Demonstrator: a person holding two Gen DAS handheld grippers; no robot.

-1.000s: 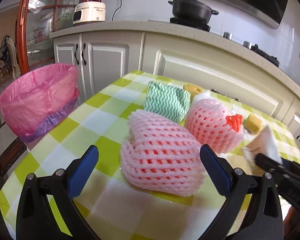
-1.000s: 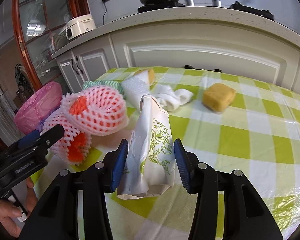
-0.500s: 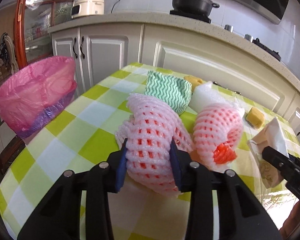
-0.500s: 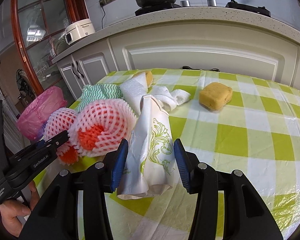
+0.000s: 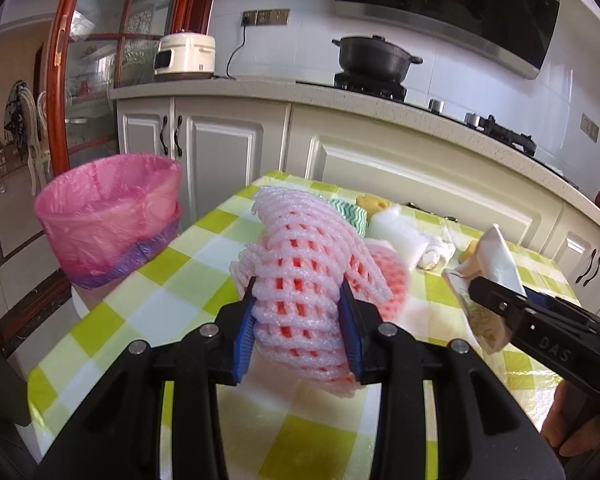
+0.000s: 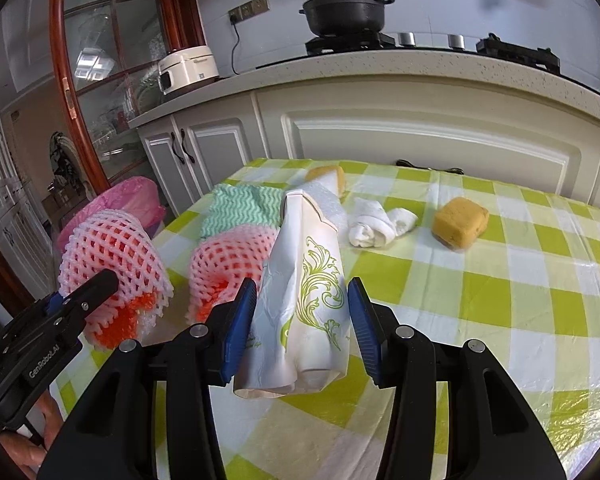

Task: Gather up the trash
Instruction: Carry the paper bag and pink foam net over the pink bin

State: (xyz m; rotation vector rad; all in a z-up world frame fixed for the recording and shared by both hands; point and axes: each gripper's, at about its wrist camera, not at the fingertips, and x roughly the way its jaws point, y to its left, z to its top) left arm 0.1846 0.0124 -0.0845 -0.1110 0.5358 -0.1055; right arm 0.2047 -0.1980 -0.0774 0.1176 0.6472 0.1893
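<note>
The left gripper is clamped on a pink foam net sleeve, its jaws having just closed on it, held above the left edge of the green-and-white checked tabletop. A white paper bag with green scrollwork is pinched by the right gripper. A pink-lined waste bin is seen beyond the tabletop's left edge. A second pink net sleeve is left on the tabletop.
</note>
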